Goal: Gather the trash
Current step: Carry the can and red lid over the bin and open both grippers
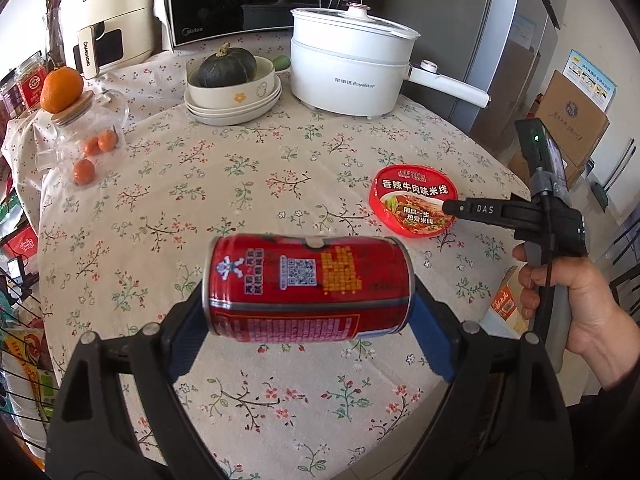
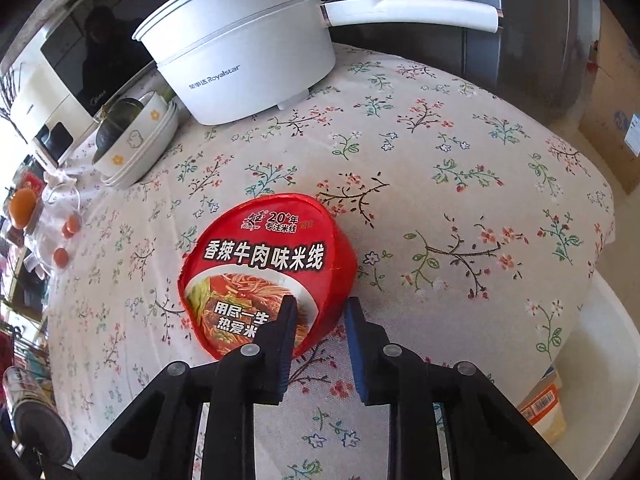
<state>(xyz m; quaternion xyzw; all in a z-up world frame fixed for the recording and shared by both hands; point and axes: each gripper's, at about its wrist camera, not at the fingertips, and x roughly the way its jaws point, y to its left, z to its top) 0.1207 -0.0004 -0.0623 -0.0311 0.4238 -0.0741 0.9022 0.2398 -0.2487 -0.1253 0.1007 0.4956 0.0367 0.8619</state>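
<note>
A red drink can (image 1: 308, 284) lies sideways between the blue pads of my left gripper (image 1: 308, 298), which is shut on its two ends and holds it above the flowered tablecloth (image 1: 224, 184). A red instant rice-noodle bowl (image 2: 264, 264) with a printed lid stands near the table's right edge. My right gripper (image 2: 322, 310) straddles the bowl's near rim and is shut on it. One finger (image 2: 286, 320) lies over the lid and the other (image 2: 356, 324) is outside the wall. In the left wrist view a hand holds the right gripper (image 1: 454, 206), its tip over the noodle bowl (image 1: 408, 200).
A white electric pot (image 1: 344, 76) with a long handle stands at the back, next to stacked bowls holding a dark squash (image 1: 228, 66). A microwave (image 1: 240, 0) is behind them. At the left are a glass jar and oranges (image 1: 90, 148). Beyond the table's right edge is an orange packet (image 2: 540, 404).
</note>
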